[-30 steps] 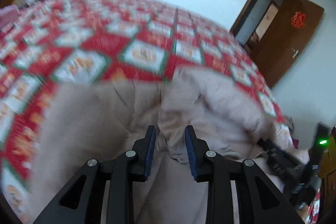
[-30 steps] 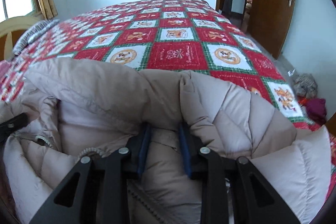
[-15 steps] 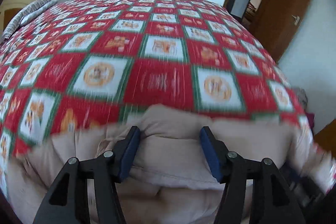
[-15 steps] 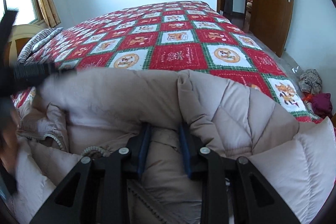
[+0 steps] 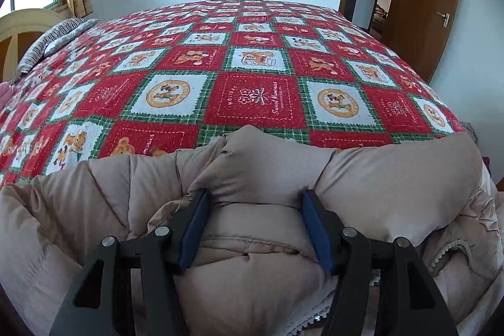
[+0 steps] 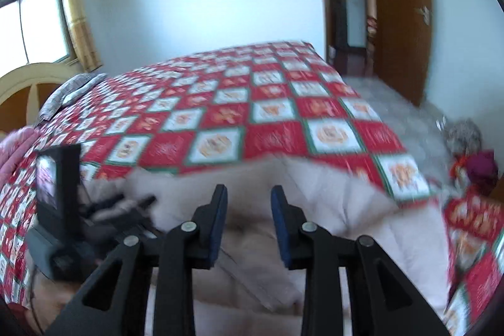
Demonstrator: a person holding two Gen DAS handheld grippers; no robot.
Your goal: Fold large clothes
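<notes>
A puffy beige quilted jacket (image 5: 393, 178) lies bunched at the near edge of a bed under a red, green and white patchwork bedspread (image 5: 258, 96). My left gripper (image 5: 255, 192) stands wide, its blue pads on either side of a thick padded fold that fills the gap. In the blurred right wrist view, my right gripper (image 6: 249, 188) is held above the bed with its jaws narrow. Beige jacket (image 6: 346, 210) fabric fills the space between the pads. The black body of the left tool (image 6: 60, 203) shows at the left, reaching into the jacket.
A striped pillow (image 5: 53, 43) and a curved wooden headboard (image 5: 19, 30) are at the far left. A brown door (image 5: 422, 5) stands open at the right. A heap of clothes (image 6: 472, 153) lies on the floor beside the bed.
My left gripper opened wide and swung onto a padded fold facing the bed. My right gripper rose and tilted up, and its fingertips came out from under the overhanging fold.
</notes>
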